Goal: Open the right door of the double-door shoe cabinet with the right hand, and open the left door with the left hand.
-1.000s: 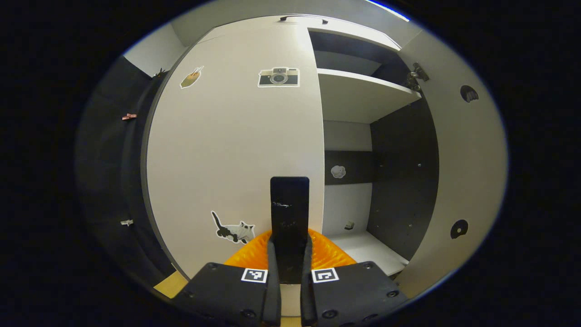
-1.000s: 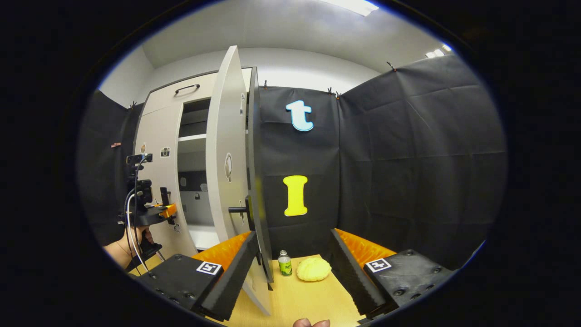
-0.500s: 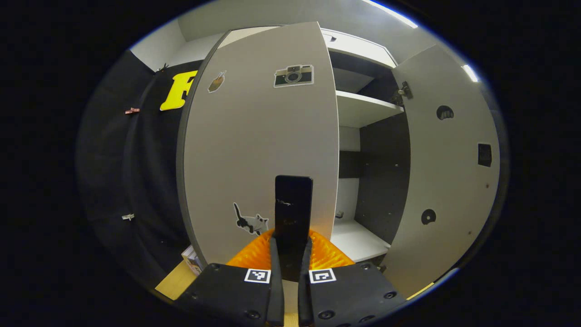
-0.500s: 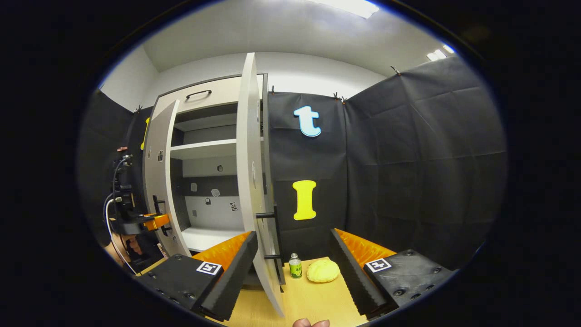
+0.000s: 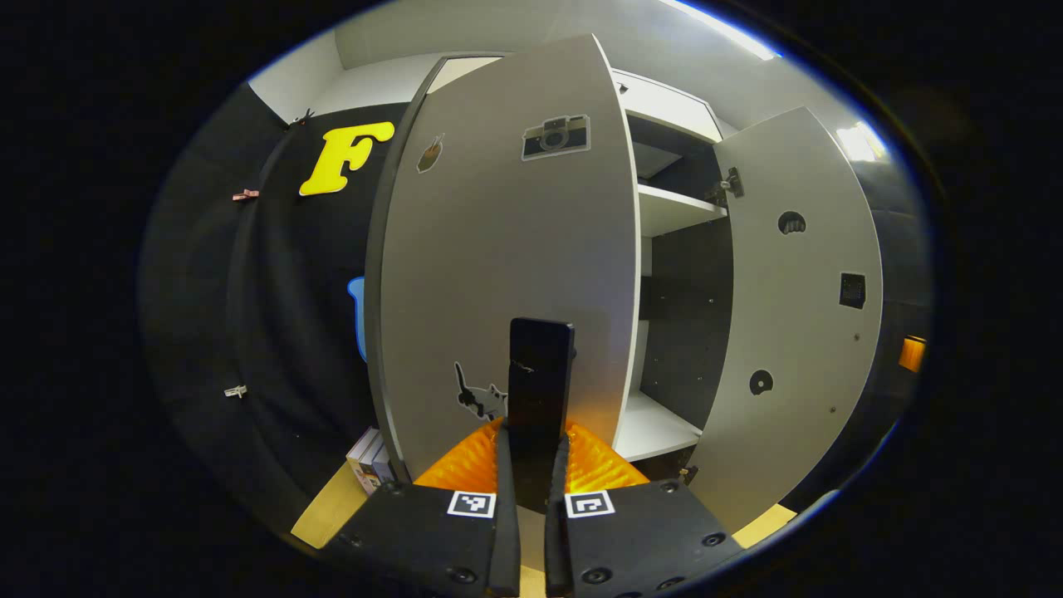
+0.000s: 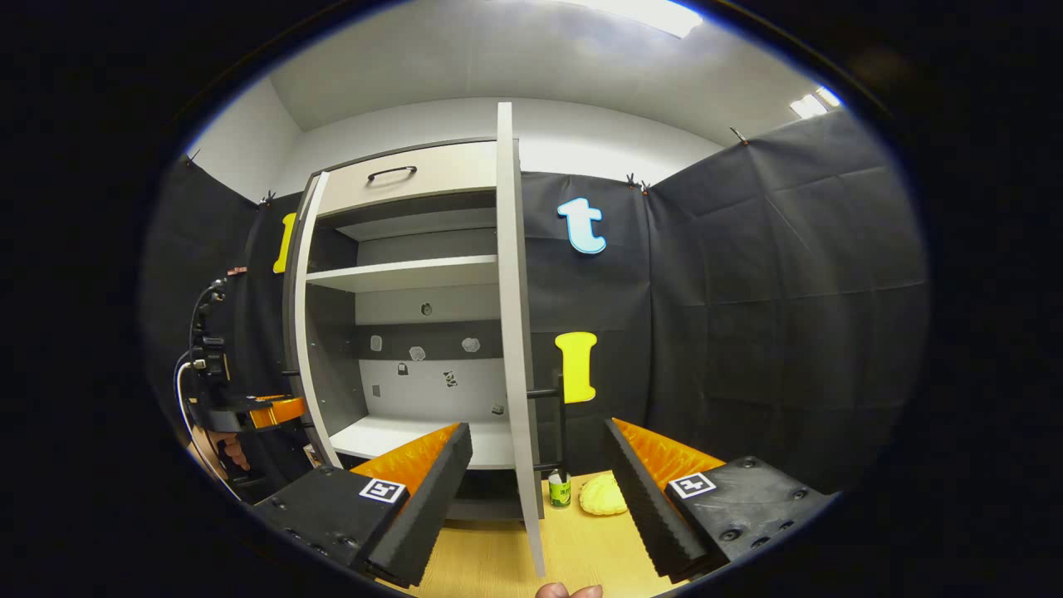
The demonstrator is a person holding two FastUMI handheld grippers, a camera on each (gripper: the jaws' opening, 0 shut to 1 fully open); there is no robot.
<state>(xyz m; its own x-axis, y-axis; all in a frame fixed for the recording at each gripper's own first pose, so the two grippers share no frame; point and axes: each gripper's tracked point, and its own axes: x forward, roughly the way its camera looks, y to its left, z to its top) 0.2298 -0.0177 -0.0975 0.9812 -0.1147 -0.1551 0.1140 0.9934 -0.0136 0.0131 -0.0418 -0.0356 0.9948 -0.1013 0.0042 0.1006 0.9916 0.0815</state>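
Note:
The left door (image 5: 498,249), grey with a camera sticker and a cat sticker, stands swung out from the shoe cabinet. My left gripper (image 5: 536,438) is shut on its black vertical handle (image 5: 541,365). The right door (image 5: 797,316) hangs wide open, its inner face towards me. In the right gripper view that right door (image 6: 515,316) shows edge-on, with its black handle (image 6: 555,415) just behind. My right gripper (image 6: 538,432) is open, its jaws apart on either side of the door's edge and not pressing on it. Far left, the left gripper (image 6: 249,411) sits at the left door (image 6: 303,316).
The cabinet interior has a white shelf (image 6: 407,272) and a white floor board (image 6: 390,432). A drawer with a black handle (image 6: 390,173) sits on top. A green bottle (image 6: 560,490) and a yellow bun (image 6: 604,496) lie on the wooden surface (image 6: 498,565). Boxes (image 5: 369,455) stand beside the left door.
The left door has swung further out with my left gripper on its handle. The right door now shows edge-on between my open right fingers.

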